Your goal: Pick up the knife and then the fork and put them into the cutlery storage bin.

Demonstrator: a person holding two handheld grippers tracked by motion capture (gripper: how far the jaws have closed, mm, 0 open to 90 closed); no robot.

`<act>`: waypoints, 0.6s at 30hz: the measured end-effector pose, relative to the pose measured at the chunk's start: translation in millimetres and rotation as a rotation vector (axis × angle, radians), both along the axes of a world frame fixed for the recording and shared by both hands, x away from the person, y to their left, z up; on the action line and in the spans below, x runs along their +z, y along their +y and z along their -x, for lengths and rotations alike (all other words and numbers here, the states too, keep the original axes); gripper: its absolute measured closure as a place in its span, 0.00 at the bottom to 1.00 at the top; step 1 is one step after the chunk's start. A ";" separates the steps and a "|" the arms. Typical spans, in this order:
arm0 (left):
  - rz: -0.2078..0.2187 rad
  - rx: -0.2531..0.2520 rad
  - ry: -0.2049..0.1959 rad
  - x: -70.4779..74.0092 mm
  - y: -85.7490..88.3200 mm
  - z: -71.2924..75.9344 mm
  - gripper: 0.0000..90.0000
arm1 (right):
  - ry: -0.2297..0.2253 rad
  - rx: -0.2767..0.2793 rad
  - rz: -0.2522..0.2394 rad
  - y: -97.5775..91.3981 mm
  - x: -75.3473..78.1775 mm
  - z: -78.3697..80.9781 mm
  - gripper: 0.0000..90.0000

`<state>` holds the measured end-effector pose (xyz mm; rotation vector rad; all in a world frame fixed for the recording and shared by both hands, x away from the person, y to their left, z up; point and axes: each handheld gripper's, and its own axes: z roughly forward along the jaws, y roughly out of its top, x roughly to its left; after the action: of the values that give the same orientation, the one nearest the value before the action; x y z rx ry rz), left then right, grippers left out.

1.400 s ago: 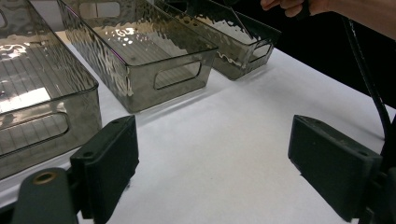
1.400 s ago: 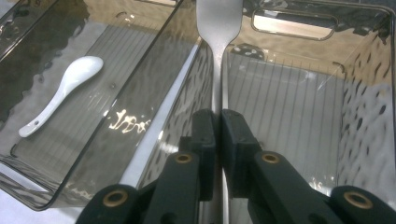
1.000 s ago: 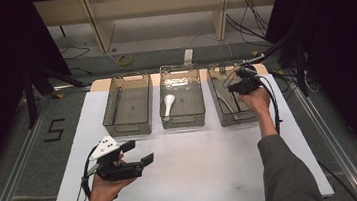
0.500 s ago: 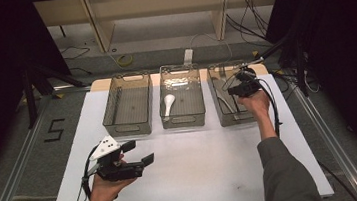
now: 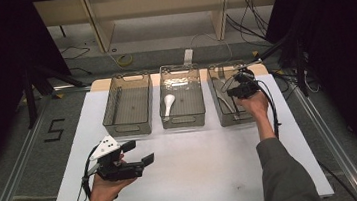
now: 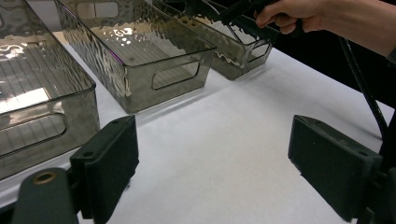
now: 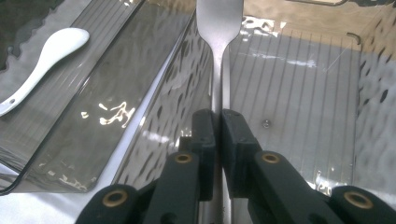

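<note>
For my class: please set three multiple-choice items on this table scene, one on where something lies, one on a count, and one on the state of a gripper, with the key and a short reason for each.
1. Where does the white spoon lie?
A. In the left bin
B. In the middle bin
C. On the white table top

2. How many clear bins stand in the row on the table?
A. Two
B. Three
C. Four

3. In what state is the right gripper?
A. Shut on a metal utensil
B. Wide open over the table
C. Shut on the spoon

Key: 1 B, since the high view shows the spoon on the floor of the middle bin. 2 B, since three bins stand side by side. 3 A, since the right gripper view shows the jaws pressed on the utensil's thin handle over the right bin.
</note>
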<state>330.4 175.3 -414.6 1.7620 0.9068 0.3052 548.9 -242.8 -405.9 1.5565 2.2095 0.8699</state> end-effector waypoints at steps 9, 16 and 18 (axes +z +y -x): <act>0.000 0.000 0.000 0.1 -0.1 0.0 0.17 | 0.016 0.001 0.003 1.6 -3.3 0.8 0.94; -0.002 -0.002 -0.001 0.1 -0.4 -0.1 0.17 | 0.027 -0.008 -0.002 0.2 -6.6 2.0 0.94; -0.003 -0.003 0.000 0.1 -0.4 -0.2 0.17 | 0.039 -0.007 -0.006 0.3 -7.5 2.2 0.94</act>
<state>330.5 174.8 -414.5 1.7663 0.9040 0.3050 546.8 -242.5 -413.4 1.5963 2.2289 0.8523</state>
